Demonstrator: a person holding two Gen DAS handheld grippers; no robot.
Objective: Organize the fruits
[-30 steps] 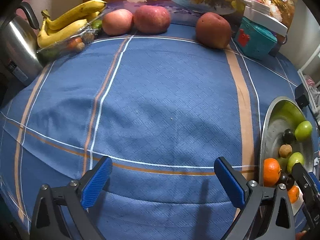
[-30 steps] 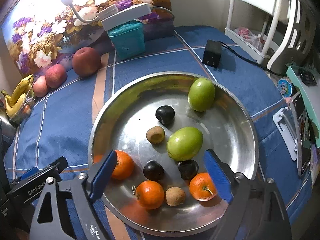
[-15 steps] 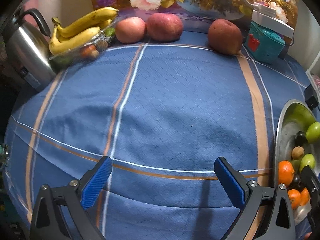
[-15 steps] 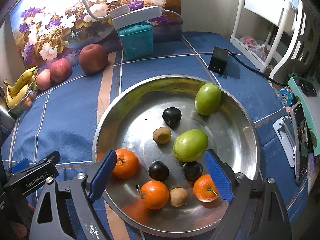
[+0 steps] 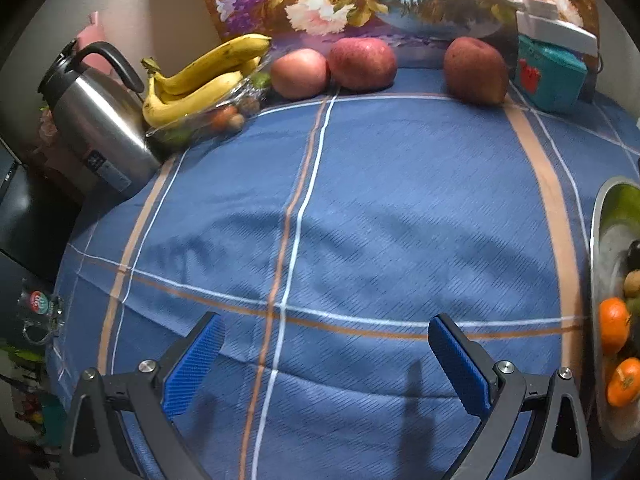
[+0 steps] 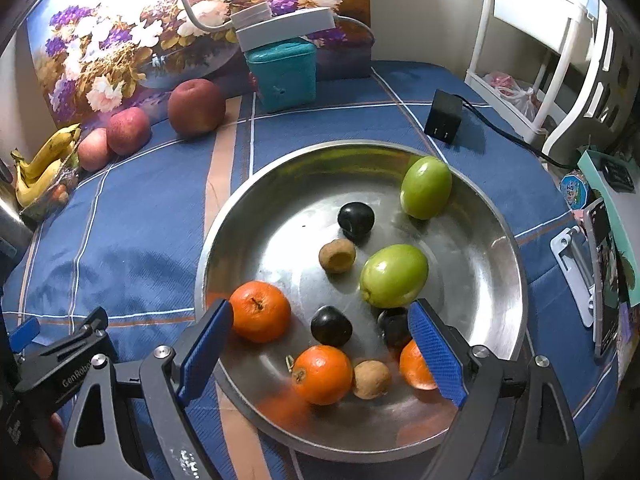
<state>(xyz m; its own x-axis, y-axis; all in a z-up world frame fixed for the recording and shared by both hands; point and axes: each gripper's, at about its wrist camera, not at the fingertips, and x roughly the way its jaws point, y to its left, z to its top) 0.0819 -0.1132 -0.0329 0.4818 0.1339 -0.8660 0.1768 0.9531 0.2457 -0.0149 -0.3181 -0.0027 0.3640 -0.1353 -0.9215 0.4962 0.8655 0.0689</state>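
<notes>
A blue tablecloth point(image 5: 400, 208) with orange and white stripes covers the whole table. At its far edge a large flower painting point(image 6: 160, 40) leans against a pale wall. In front of the painting lie three red apples: a paler one point(image 5: 299, 73) touching a darker one point(image 5: 362, 63), and a third point(image 5: 475, 70) apart to the right. At the far left a bunch of bananas point(image 5: 200, 80) rests on a clear packet of small fruit, with a steel kettle point(image 5: 96, 120) just beside it at the table's edge. At the far right a teal box point(image 6: 282, 74) stands under a white gooseneck lamp point(image 6: 280, 28).

The left gripper point(image 5: 324, 360) hovers over bare cloth, its blue-padded jaws wide apart and empty.

The right gripper point(image 6: 320, 348) hangs over the near rim of a round steel bowl point(image 6: 500, 280) on the right side of the table, jaws also spread wide and holding nothing. Inside the bowl lie two green fruits point(image 6: 394, 276), three oranges point(image 6: 322, 374), three dark plums point(image 6: 331, 326) and two small brown fruits point(image 6: 337, 255); one orange and one plum sit partly behind the right-hand pad.

Beyond the bowl a black power adapter point(image 6: 442, 116) sits on the cloth, its cord trailing right. To the right of the table stands a white shelf unit point(image 6: 532, 40), and a phone point(image 6: 604, 280) lies at the right edge.
</notes>
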